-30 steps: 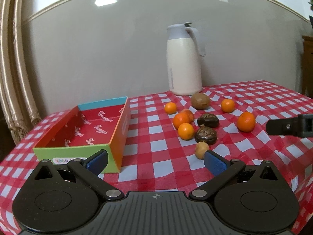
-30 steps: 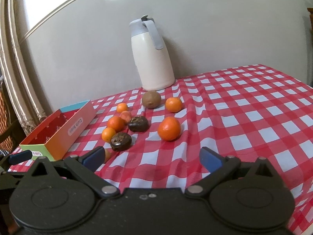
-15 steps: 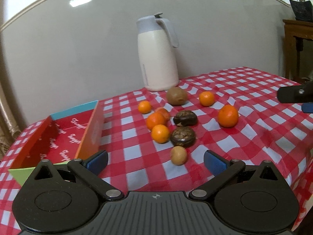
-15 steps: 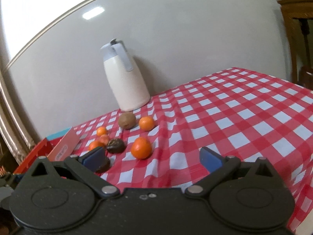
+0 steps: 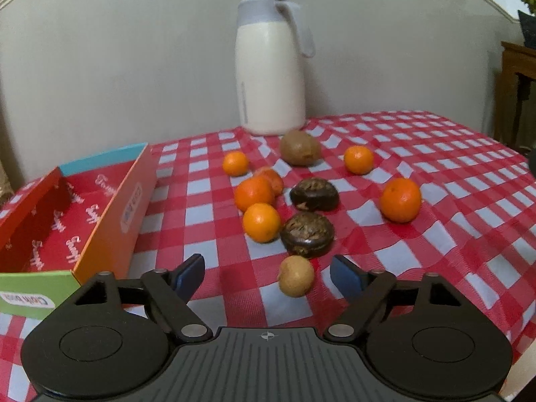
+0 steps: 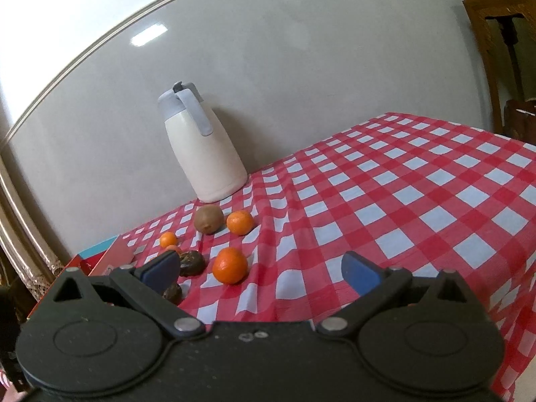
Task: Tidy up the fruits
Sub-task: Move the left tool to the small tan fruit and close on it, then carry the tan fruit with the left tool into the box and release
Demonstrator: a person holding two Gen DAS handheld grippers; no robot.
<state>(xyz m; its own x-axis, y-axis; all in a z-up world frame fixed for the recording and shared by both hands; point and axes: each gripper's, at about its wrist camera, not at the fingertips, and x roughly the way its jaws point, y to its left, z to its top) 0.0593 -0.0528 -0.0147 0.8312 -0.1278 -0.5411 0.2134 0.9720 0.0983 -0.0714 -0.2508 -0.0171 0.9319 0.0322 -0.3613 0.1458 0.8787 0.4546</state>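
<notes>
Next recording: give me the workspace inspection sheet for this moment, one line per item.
Surface: red-and-white checked tablecloth, wrinkled around the fruit.
Job's things: open cardboard box on the left with nothing seen inside; oranges loose on the cloth; one large orange apart to the right; two dark wrinkled fruits; a brown kiwi near the jug; a small tan fruit nearest the left tongs.
Clutter: white thermos jug, upright at the back by the wall.
Grippers: left tongs open, holding nothing; right tongs open, holding nothing.
Cables: nothing seen.
Surroundings: plain wall; wooden furniture to the right.
</notes>
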